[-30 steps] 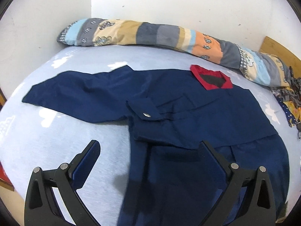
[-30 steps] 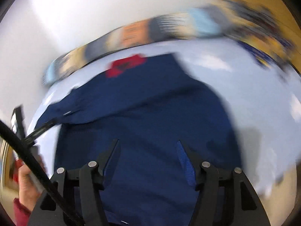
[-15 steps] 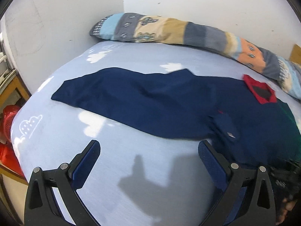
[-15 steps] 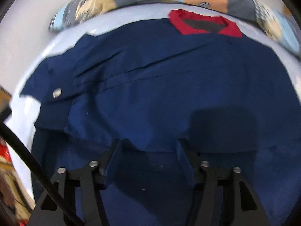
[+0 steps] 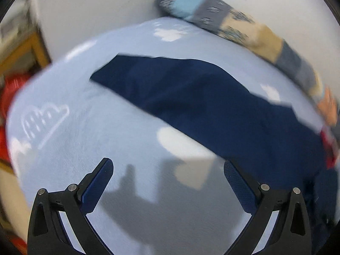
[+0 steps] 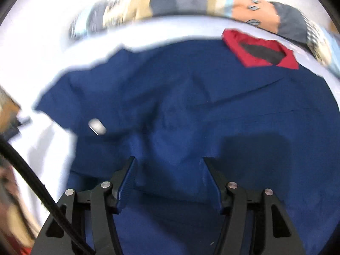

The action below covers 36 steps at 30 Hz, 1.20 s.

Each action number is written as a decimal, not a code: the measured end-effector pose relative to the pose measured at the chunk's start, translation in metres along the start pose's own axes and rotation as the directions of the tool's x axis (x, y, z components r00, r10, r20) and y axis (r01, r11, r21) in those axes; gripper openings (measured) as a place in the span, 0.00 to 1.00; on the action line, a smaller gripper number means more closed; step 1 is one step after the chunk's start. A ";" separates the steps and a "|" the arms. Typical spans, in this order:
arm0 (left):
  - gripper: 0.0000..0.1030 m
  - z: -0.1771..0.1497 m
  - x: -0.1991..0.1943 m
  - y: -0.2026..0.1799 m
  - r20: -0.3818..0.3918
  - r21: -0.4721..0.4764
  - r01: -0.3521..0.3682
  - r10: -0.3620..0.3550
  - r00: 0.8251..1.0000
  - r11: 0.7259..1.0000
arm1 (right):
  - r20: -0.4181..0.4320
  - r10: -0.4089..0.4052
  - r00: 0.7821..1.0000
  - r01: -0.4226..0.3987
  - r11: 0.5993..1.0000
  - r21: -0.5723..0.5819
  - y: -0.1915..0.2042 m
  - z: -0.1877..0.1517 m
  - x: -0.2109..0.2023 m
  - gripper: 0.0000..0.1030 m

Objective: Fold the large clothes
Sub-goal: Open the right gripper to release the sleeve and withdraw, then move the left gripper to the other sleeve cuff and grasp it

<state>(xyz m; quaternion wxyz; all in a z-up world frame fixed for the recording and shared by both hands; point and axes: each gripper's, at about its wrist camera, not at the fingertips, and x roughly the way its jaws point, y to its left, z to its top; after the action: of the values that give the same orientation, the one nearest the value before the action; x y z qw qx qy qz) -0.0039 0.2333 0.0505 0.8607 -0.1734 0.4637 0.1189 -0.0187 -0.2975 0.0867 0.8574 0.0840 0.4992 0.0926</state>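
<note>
Navy garment (image 6: 212, 110) lies spread flat on the pale blue bed (image 5: 127, 148), red collar (image 6: 261, 51) toward the far side, one sleeve (image 5: 170, 89) extended to the left. A striped bolster (image 6: 170, 2) runs along the far wall. Right gripper (image 6: 167, 170) hovers over the garment body, jaws apart, nothing between them. Left gripper (image 5: 167, 174) hangs above bare sheet just near of the sleeve, jaws wide apart and empty.

Beneath me: bed with pale blue sheet (image 5: 89, 140), white cloud prints. Plain white wall (image 5: 102, 8) behind it; 1 long patchwork bolster (image 6: 191, 2) lies along the wall. Wooden frame (image 5: 36, 48) at the left edge, blurred. Light is bright, casting soft shadows on the sheet.
</note>
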 end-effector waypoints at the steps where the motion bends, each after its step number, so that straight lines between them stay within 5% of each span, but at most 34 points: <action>1: 1.00 0.004 0.004 0.012 -0.011 -0.068 0.040 -0.041 0.999 0.997 | 0.040 0.023 0.999 -0.023 1.000 0.018 -0.001 0.003 -0.014 0.65; 3: 1.00 0.012 0.022 0.046 -0.031 -0.257 0.135 -0.147 0.989 0.957 | 0.135 -0.006 0.991 0.009 1.000 -0.020 0.003 0.008 -0.047 0.68; 5: 1.00 0.015 0.041 0.076 -0.009 -0.419 0.184 -0.206 0.978 0.889 | 0.224 -0.031 0.974 0.042 0.998 -0.045 0.002 0.007 -0.075 0.78; 7: 1.00 0.018 0.050 0.087 0.021 -0.479 0.207 -0.225 0.974 0.853 | 0.268 -0.034 0.963 0.050 0.997 -0.054 -0.004 0.002 -0.091 0.79; 11: 1.00 0.047 0.034 0.058 0.051 -0.277 0.084 -0.073 0.996 0.957 | 0.264 0.014 0.964 -0.002 0.999 -0.043 -0.023 -0.005 -0.101 0.78; 14: 1.00 0.066 0.028 0.041 0.066 -0.175 0.019 -0.008 0.998 0.984 | 0.272 0.006 0.962 0.003 1.000 -0.030 -0.038 -0.012 -0.110 0.79; 19: 0.96 0.110 0.017 0.072 0.112 -0.223 -0.055 0.081 0.990 0.973 | 0.306 0.069 0.950 -0.067 0.998 -0.018 -0.047 -0.016 -0.137 0.79; 23: 0.94 0.131 0.024 0.100 0.089 -0.347 0.038 -0.007 0.996 0.937 | 0.317 0.032 0.948 -0.007 0.997 -0.080 -0.042 -0.020 -0.145 0.79; 25: 0.94 0.131 0.030 0.088 0.077 -0.275 0.007 0.015 0.997 0.961 | 0.306 0.040 0.951 -0.013 0.996 -0.090 -0.042 -0.019 -0.141 0.79; 27: 0.94 0.124 0.029 0.067 0.101 -0.132 -0.100 0.113 0.988 0.986 | 0.295 0.058 0.954 -0.035 0.996 -0.083 -0.044 -0.017 -0.137 0.78; 32: 0.94 0.103 0.004 0.042 0.161 -0.007 -0.142 0.141 0.977 0.990 | 0.297 0.068 0.952 -0.051 0.997 -0.064 -0.053 -0.015 -0.137 0.78; 36: 0.94 0.089 -0.046 0.022 0.255 0.147 -0.182 0.140 0.957 0.972 | 0.371 -0.034 0.928 0.058 0.997 -0.055 -0.074 -0.012 -0.170 0.78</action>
<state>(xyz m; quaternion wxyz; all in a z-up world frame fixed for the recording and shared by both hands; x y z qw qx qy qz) 0.0304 0.2876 0.1296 0.9098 -0.0456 0.3761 0.1695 -0.1060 -0.4095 0.2061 0.9402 0.0602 0.3276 0.0713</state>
